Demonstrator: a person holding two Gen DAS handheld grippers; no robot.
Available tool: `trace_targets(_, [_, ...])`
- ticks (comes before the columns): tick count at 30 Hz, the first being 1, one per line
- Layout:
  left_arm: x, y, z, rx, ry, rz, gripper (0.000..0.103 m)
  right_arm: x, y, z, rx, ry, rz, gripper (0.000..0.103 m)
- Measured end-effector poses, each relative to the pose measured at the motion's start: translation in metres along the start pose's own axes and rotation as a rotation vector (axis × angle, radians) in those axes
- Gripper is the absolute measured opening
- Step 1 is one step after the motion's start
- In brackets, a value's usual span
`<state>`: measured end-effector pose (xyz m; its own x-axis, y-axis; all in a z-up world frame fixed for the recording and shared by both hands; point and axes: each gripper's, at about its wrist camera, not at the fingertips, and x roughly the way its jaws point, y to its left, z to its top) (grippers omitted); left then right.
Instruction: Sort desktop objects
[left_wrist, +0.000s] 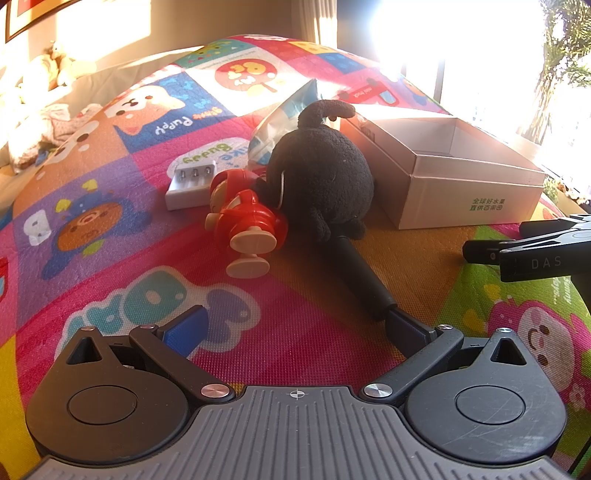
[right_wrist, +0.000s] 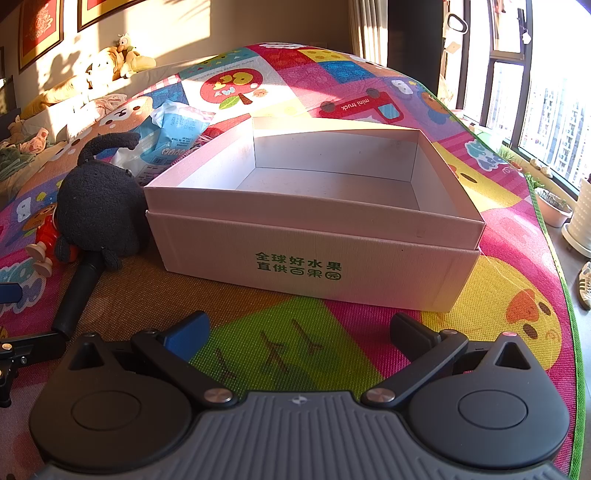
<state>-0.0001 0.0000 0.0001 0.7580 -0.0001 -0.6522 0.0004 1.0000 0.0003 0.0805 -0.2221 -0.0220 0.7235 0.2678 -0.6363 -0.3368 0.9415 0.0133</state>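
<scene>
Only the left wrist view shows the one white battery charger (left_wrist: 190, 184), lying at 10 o'clock from the one red toy figure (left_wrist: 246, 221), which is on its side against the one black plush toy (left_wrist: 320, 173). The right wrist view alone looks into the one open white cardboard box (right_wrist: 314, 236), whose inside is bare; there the figure (right_wrist: 48, 243) is mostly hidden behind the plush (right_wrist: 99, 210).

One pale blue plastic packet (right_wrist: 173, 133) lies at 12 o'clock from the plush, partly covered by it and the box. One black cylindrical handle (left_wrist: 364, 277) runs out from under the plush toward 5 o'clock; its far end is hidden.

All of this rests on a colourful cartoon play mat (left_wrist: 295, 350).

The left tool (left_wrist: 295, 328) has its fingers spread apart, gripping nothing. The right tool (right_wrist: 299, 332) is likewise spread wide and unloaded; in the left view only its tips (left_wrist: 487, 254) show at 3 o'clock.
</scene>
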Motion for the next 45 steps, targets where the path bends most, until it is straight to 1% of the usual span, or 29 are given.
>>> trace_targets(16, [0.000,0.000,0.000,0.003,0.002,0.004,0.103,0.001,0.000,-0.001,-0.002,0.000,-0.001,0.103])
trace_targets(22, [0.001,0.002,0.002,0.005,0.017,-0.005,0.103,0.002,-0.002,0.001,0.002,0.002,0.002,0.103])
trace_targets(25, [0.001,0.004,0.002,0.016,0.032,-0.019,0.103,0.002,-0.005,0.004,0.022,0.026,0.017,0.103])
trace_targets(27, [0.000,0.004,0.002,0.026,0.046,-0.027,0.103,-0.002,-0.005,0.004,0.017,0.060,0.009,0.103])
trace_targets(29, [-0.001,0.005,0.002,0.034,0.047,-0.030,0.103,-0.005,-0.001,0.002,0.010,0.067,-0.004,0.103])
trace_targets(34, [-0.005,0.005,0.001,0.031,0.025,-0.036,0.103,-0.004,-0.003,0.005,0.000,0.077,0.002,0.103])
trace_targets(38, [-0.011,0.005,0.006,0.001,-0.023,-0.058,0.103,-0.004,-0.003,0.006,0.006,0.082,0.000,0.103])
trace_targets(42, [-0.012,-0.004,0.018,0.044,-0.087,-0.051,0.103,-0.003,-0.003,0.008,-0.004,0.092,0.005,0.103])
trace_targets(45, [-0.007,-0.014,0.027,0.095,-0.113,-0.027,0.103,-0.005,-0.005,0.007,-0.013,0.090,0.026,0.103])
